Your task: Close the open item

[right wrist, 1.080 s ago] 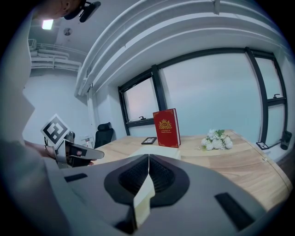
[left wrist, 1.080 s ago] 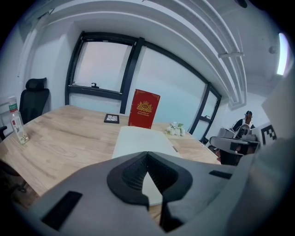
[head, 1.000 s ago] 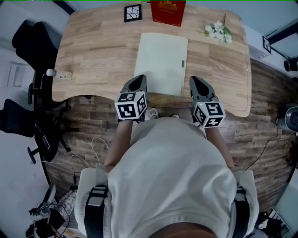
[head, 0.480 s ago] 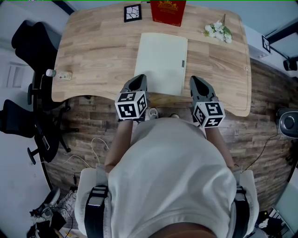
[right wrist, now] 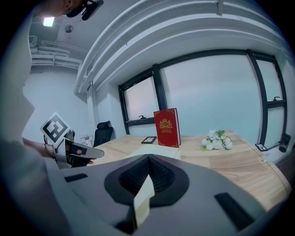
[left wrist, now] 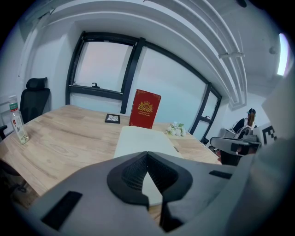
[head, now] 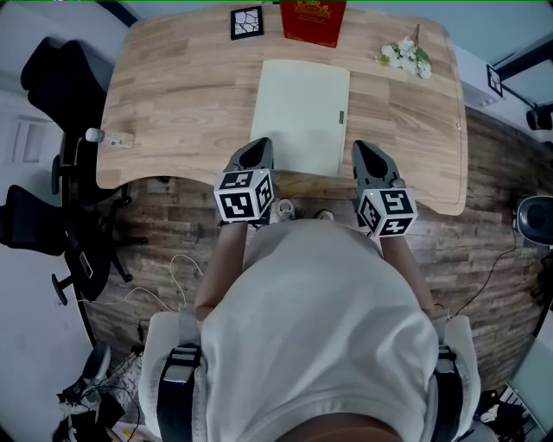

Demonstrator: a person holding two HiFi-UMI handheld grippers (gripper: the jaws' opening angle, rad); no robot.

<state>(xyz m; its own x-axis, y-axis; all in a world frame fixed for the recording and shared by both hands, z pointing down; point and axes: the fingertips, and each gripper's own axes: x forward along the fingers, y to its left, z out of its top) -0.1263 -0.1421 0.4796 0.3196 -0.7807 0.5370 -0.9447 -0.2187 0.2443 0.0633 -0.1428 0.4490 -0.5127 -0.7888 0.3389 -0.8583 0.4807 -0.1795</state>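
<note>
While a person in a pale shirt [head: 320, 319] stands at the near edge of a wooden table [head: 181, 95], the head view looks steeply down on a cream folder [head: 300, 112] lying flat at the table's middle, cover down, with a small clasp [head: 341, 117] on its right edge. The left gripper [head: 252, 147] hovers at the folder's near left corner and the right gripper [head: 366, 148] just beside its near right corner. Beyond the folder a red book [head: 313, 22] stands upright, with a black-framed tile [head: 247, 23] to the far left of the folder and white flowers [head: 404, 57] to its far right. A small bottle [head: 108, 137] sits well to the folder's left, at the table edge.

Seen from the left gripper view, the left gripper [left wrist: 147, 153] has its jaws clenched, tips meeting with nothing between them. The folder [left wrist: 138, 140] stretches away straight ahead of them, apart from the tips. The red book [left wrist: 144, 109], the tile [left wrist: 112, 118] and the flowers [left wrist: 176, 129] line up behind the folder, and the bottle [left wrist: 17, 125] stands far to its left.

Seen from the right gripper view, the right gripper [right wrist: 148, 156] also has its jaws pressed together and empty. The folder [right wrist: 159, 151] lies just ahead, slightly left. The red book [right wrist: 167, 127] rises behind the folder, the flowers [right wrist: 215, 139] lie to its right, and the left gripper [right wrist: 94, 152] shows on the folder's far side.
</note>
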